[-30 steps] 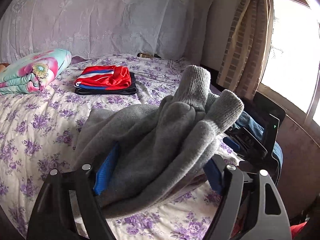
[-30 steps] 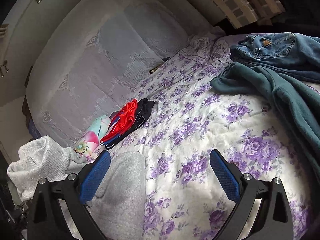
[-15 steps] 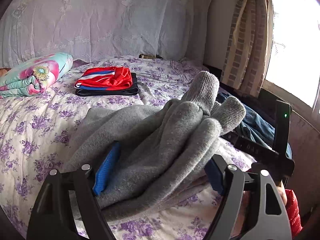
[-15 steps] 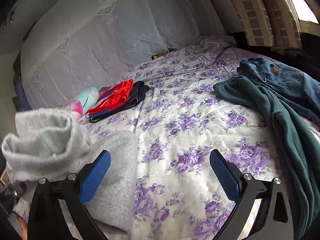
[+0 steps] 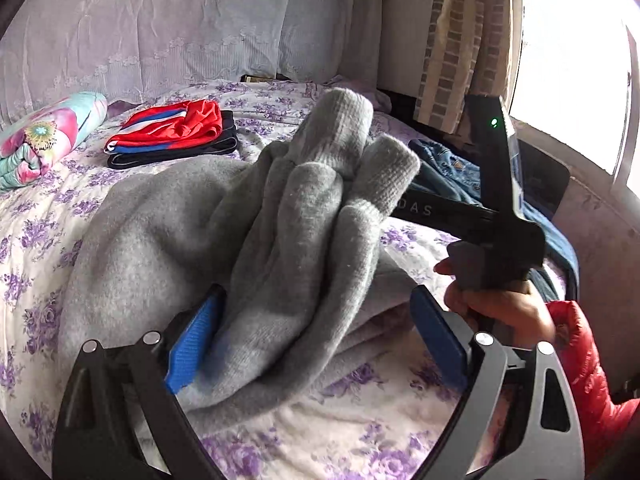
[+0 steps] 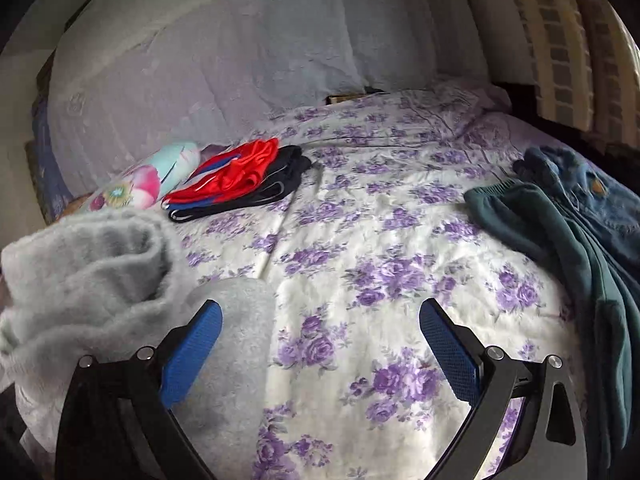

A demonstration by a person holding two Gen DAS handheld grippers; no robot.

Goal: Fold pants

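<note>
"DAS" on right gripper (image 5: 412,210) by grey pants (image 5: 256,240); rest unreadable

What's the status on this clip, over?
Left claw open around bunched grey fleece pants. Right claw open, empty, over purple-flowered bedspread. Dark green sweatpants lie unfolded.

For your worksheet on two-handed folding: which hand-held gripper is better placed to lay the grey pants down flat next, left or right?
Left, probably. The left hand-held gripper has the bunched grey pants between its fingers, though its jaws look wide. The right hand-held gripper is open over bare bedspread, the pants only beside its left finger.
</note>
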